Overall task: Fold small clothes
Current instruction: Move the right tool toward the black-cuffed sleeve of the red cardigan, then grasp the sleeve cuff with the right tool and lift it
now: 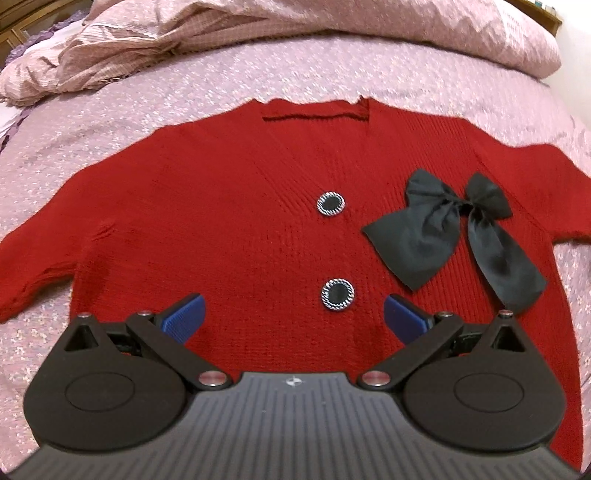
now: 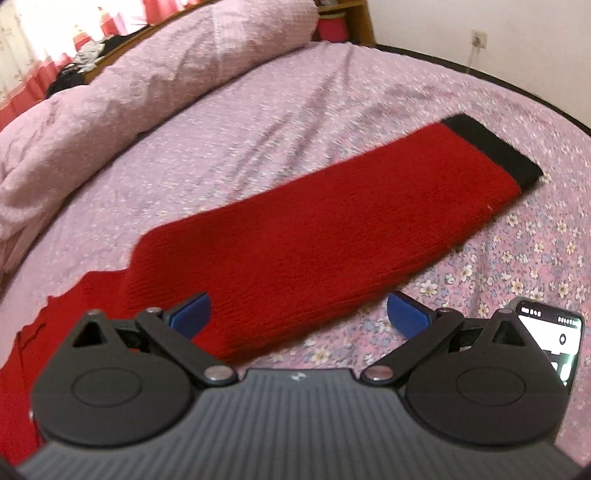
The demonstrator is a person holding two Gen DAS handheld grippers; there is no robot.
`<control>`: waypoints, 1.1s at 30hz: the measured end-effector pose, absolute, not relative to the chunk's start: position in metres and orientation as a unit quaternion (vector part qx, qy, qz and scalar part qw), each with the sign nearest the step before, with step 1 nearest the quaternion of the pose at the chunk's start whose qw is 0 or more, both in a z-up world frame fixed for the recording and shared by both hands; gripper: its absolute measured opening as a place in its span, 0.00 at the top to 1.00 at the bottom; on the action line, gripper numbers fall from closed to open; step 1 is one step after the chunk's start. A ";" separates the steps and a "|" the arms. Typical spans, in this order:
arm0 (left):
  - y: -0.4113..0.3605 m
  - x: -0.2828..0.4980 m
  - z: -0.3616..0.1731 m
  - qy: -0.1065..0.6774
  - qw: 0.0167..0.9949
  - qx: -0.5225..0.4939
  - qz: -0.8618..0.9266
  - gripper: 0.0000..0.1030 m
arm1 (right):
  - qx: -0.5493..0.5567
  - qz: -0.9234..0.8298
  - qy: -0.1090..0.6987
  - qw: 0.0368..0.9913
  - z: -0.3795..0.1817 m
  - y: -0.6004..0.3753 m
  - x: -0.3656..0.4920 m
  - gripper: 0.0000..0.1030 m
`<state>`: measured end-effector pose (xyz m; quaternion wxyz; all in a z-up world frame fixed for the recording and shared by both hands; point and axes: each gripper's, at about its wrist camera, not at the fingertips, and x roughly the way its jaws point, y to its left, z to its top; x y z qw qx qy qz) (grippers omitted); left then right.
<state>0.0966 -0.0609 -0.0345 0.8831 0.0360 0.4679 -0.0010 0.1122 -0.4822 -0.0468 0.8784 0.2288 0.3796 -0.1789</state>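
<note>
A red knitted cardigan (image 1: 221, 206) lies flat, front up, on the bed, with two round black buttons (image 1: 331, 204) down its middle and a black bow (image 1: 458, 225) on its right chest. My left gripper (image 1: 293, 317) is open and empty, above the cardigan's lower hem. In the right wrist view the cardigan's sleeve (image 2: 332, 236) stretches out flat to the right and ends in a black cuff (image 2: 491, 151). My right gripper (image 2: 299, 314) is open and empty, above the near edge of that sleeve.
The bed has a pink flowered sheet (image 1: 184, 92) (image 2: 314, 99). A rumpled pink duvet (image 1: 295, 33) (image 2: 129, 85) lies along the far side. A phone with a lit screen (image 2: 554, 339) lies on the sheet at the right, beside my right gripper.
</note>
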 end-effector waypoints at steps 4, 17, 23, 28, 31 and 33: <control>-0.067 0.101 -0.049 0.482 0.874 0.051 0.003 0.00 | 0.228 -0.195 0.379 0.875 -0.058 -0.492 0.116 0.00; -0.067 0.108 -0.065 0.509 0.860 0.028 -0.004 0.00 | 0.222 -0.199 0.355 0.886 -0.063 -0.512 0.134 0.00; -0.065 0.109 -0.066 0.507 0.861 0.026 -0.008 0.00 | 0.251 -0.196 0.336 0.886 -0.064 -0.520 0.131 0.00; -0.065 0.109 -0.067 0.506 0.862 0.028 -0.010 0.00 | 0.319 -0.207 0.298 0.876 -0.063 -0.532 0.124 0.01; -0.064 0.108 -0.067 0.505 0.863 0.030 -0.011 0.00 | 0.322 -0.219 0.286 0.876 -0.060 -0.534 0.123 0.20; -0.064 0.108 -0.067 0.504 0.863 0.031 -0.011 0.00 | 0.324 -0.225 0.283 0.874 -0.060 -0.538 0.122 0.30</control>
